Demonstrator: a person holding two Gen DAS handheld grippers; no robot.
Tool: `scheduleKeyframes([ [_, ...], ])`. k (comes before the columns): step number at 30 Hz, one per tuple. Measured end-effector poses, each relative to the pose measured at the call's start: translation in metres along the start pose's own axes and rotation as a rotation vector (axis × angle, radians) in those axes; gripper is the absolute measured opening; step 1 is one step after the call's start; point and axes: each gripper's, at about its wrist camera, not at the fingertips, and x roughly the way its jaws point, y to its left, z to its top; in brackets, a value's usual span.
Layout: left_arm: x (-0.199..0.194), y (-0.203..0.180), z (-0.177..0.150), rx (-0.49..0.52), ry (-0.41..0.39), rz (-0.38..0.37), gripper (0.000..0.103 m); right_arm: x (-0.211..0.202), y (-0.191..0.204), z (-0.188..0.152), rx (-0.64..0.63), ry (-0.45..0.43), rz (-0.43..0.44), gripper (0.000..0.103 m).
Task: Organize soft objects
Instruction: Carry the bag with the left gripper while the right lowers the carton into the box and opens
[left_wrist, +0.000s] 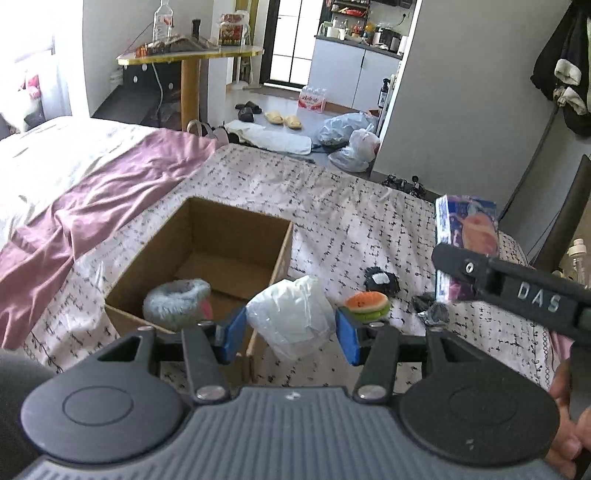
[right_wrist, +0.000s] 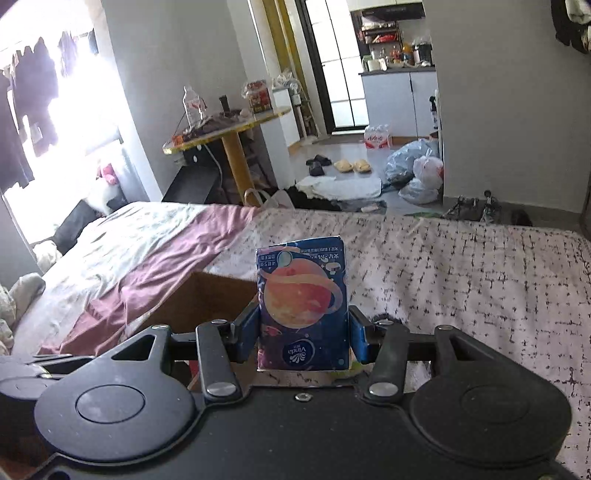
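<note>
Tissue pack (right_wrist: 303, 306): soft, light, slick wrap; clamped across its lower sides by the right gripper (right_wrist: 303, 338), upright over the bed (right_wrist: 480, 266) beside the box (left_wrist: 236, 236). White bag (left_wrist: 291, 317): limp, crinkly, likely slippery; pinched by the left gripper (left_wrist: 291, 334) at the box's edge. Best taken across the middle, gently.

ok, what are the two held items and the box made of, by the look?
White bag in the left gripper: thin translucent plastic film, crinkled, slightly glossy. Tissue pack in the right gripper: printed glossy plastic wrap, probably over soft paper. Box: brown corrugated cardboard, matte, flaps open.
</note>
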Motion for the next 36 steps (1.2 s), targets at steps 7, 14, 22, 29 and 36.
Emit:
scheduleKeyframes([
  [7,0.004,0.022,0.005,-0.017,-0.008,0.011,0.052,0.011,0.021,0.003,-0.001,-0.006,0.022,0.049],
  [14,0.010,0.053,0.014,-0.029,-0.010,0.025,0.052,0.029,0.043,0.001,0.003,0.016,0.043,0.049],
  [22,0.016,0.090,0.025,-0.025,-0.007,0.034,0.052,0.051,0.062,-0.003,0.013,0.059,0.061,0.049],
  [29,0.024,0.118,0.036,-0.037,-0.006,0.022,0.052,0.074,0.087,-0.010,0.014,0.118,0.090,0.049],
  [36,0.037,0.143,0.045,-0.063,0.003,-0.006,0.052,0.097,0.110,-0.024,-0.020,0.189,0.070,0.049],
])
